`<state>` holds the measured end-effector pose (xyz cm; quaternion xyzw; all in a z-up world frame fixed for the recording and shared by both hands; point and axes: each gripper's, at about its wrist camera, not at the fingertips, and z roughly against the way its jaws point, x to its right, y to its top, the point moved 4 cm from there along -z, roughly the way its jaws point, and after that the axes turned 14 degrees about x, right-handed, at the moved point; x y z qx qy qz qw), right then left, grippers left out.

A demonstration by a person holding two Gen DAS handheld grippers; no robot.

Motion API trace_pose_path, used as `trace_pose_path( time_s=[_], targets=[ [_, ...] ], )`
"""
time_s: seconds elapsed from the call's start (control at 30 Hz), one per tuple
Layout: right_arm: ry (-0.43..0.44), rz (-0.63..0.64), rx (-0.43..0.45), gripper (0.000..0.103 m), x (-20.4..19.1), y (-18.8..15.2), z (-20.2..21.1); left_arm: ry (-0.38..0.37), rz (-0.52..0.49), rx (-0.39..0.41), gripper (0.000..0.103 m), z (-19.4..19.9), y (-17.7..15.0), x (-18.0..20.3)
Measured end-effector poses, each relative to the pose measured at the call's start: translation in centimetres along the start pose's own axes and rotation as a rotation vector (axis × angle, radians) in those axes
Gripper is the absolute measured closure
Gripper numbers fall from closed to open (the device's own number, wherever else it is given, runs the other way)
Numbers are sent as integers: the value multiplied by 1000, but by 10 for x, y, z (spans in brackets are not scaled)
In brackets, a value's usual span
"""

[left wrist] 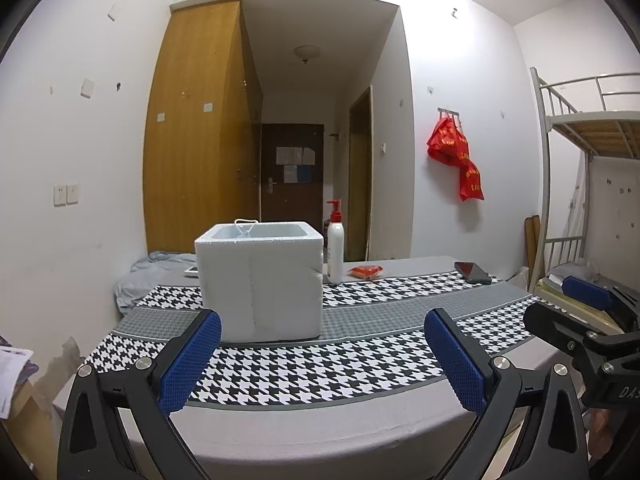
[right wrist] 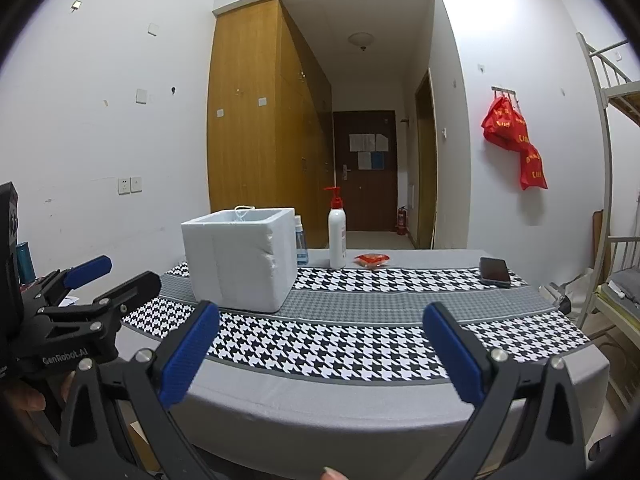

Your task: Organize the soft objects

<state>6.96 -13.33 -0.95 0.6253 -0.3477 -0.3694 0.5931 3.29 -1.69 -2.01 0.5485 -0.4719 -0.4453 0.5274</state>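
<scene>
A white foam box stands open-topped on the table's houndstooth cloth; a thin white loop sticks up inside it. It also shows in the right wrist view. A small red packet lies at the far side, also in the right wrist view. My left gripper is open and empty, hovering at the table's near edge in front of the box. My right gripper is open and empty beside it, right of the box.
A white pump bottle with a red top stands right of the box. A small blue spray bottle hides behind the box. A dark phone lies far right. A bunk bed stands right; wardrobe behind.
</scene>
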Motion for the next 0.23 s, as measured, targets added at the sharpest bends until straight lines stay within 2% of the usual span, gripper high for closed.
trace_pose_path(
  time_s=[0.23],
  targets=[
    [3, 4, -2, 0, -1, 1, -1, -1, 1, -13, 1, 0, 0, -1]
  ],
)
